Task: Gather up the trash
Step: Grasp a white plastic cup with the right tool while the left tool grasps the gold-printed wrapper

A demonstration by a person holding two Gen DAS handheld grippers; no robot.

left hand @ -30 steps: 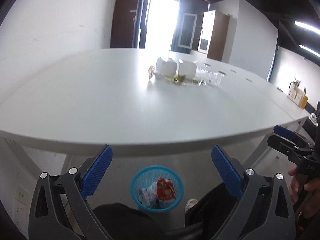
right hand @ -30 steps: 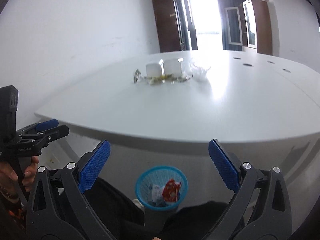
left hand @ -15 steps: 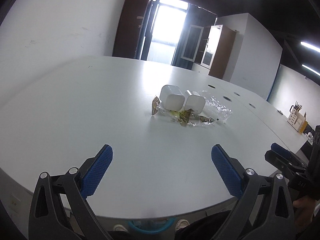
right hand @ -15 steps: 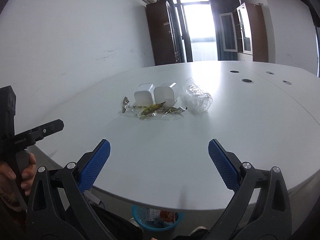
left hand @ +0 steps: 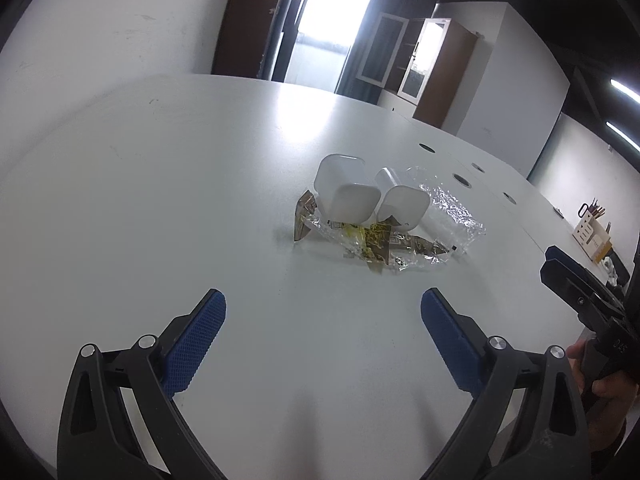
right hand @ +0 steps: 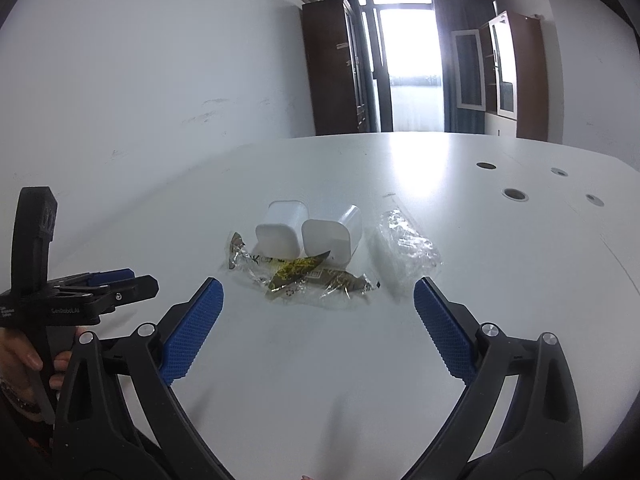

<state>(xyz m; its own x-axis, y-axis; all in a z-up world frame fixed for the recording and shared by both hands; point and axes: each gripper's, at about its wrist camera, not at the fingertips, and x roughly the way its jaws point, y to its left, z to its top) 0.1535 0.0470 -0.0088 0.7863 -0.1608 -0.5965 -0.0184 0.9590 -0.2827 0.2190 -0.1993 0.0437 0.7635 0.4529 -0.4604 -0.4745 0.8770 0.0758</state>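
Note:
A small heap of trash lies mid-table. Two white plastic cups (left hand: 347, 196) (right hand: 280, 230) rest on their sides, with brown and yellow snack wrappers (left hand: 376, 244) (right hand: 300, 274) in front of them and crumpled clear film (left hand: 452, 212) (right hand: 406, 246) to the right. My left gripper (left hand: 323, 312) hovers above the table short of the heap, open and empty. My right gripper (right hand: 318, 304) is likewise open and empty, its blue pads (right hand: 192, 328) a little short of the wrappers. Each gripper shows at the edge of the other's view, held by a hand.
The big white table (left hand: 160, 200) has round cable holes (right hand: 515, 195) at the right. A white wall runs along the left. Dark cabinets (right hand: 332, 68) and a bright doorway stand at the far end. A wooden desk organiser (left hand: 592, 236) sits far right.
Both grippers have risen from below the table edge and moved forward over the tabletop toward the trash heap. The blue bin under the table has dropped out of view.

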